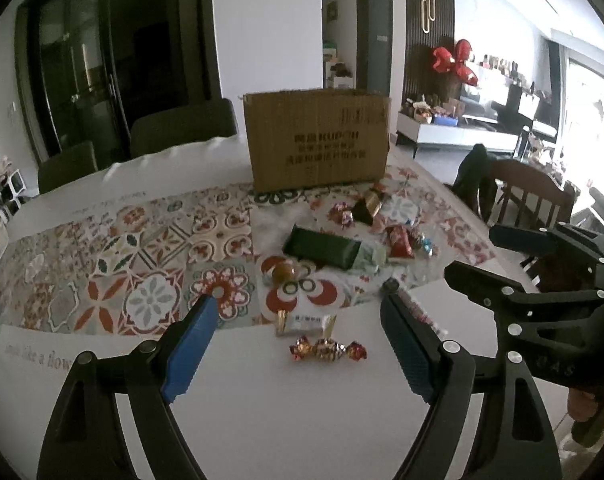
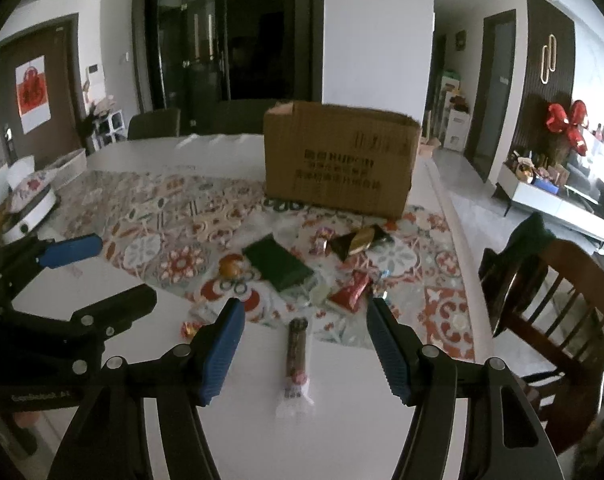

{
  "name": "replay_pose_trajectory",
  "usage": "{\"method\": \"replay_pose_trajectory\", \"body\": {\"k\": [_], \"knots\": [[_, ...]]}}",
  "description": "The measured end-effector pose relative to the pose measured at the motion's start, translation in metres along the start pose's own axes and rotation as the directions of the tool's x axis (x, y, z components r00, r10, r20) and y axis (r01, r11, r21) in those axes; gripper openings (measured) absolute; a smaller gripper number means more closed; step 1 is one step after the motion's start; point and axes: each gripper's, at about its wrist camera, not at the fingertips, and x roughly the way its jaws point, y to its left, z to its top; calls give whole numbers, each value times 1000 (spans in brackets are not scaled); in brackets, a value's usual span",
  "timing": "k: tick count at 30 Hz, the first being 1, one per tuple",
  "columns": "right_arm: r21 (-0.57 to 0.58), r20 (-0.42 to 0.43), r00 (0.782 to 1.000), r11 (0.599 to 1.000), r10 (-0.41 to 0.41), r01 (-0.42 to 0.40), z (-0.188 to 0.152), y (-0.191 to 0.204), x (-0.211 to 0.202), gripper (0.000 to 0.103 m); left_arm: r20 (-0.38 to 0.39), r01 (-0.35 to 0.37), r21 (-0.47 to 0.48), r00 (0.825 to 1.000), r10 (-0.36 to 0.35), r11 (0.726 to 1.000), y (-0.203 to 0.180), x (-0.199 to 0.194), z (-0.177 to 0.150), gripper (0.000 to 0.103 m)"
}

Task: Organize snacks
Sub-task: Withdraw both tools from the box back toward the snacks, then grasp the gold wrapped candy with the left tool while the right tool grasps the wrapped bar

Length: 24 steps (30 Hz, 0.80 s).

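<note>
Left gripper: I see my left gripper [image 1: 302, 312] with its blue fingers [image 1: 190, 348] spread wide, nothing between the pads, hanging above the bare white table [image 1: 262, 420].
Under the left gripper: a twist-wrapped candy [image 1: 328, 350] in red and gold foil lies between the finger lines, with a small white sachet [image 1: 306, 324] just behind it at the cloth's edge.
Right gripper: my right gripper [image 2: 304, 314] also stands apart, a little narrower by the look of it, gripping nothing.
Under the right gripper: a long brown snack stick [image 2: 297, 360] in a clear wrapper lies lengthwise on the table between the fingers, untouched.
Snack pile: on the patterned tablecloth [image 1: 150, 248] I make out a dark green packet [image 1: 322, 246], a red packet [image 1: 400, 242], a round golden sweet [image 1: 283, 272], a dark triangular pack [image 2: 356, 242] with gold on it, and small wrapped candies beside them.
Box: a cardboard box [image 1: 318, 140] stands upright and open-topped behind the pile, on the far part of the cloth.
Surroundings: a wooden chair [image 2: 558, 300] stands at the table's right side.
Other rig: each camera catches the other gripper at its frame edge.
</note>
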Motion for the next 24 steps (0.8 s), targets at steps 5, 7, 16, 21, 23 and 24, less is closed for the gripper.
{"method": "replay_pose_trajectory", "body": {"k": [5,7,16,21,23,24], "knots": [[-6,-56,998,1000,6,-6,-12,3,14,64,-46,26,-17,999,-27,1000,2,17,-12,83],[-3,-74,997,1000,5,-5,-17,4,21,64,-60,35,-23,998,-37,999,2,24,-17,82],[-13,-133,991,1000,-8,6,-30,5,45,64,-145,88,-74,985,-98,993,6,58,-27,71],[-2,-159,987,1000,3,-4,-34,4,57,63,-182,107,-113,975,-126,988,9,74,-31,66],[-5,-163,987,1000,7,-8,-35,5,61,63,-199,121,-121,969,-143,985,8,80,-31,64],[-6,-165,986,1000,10,-11,-35,6,63,62,-206,126,-124,967,-150,984,8,81,-30,62]]}}
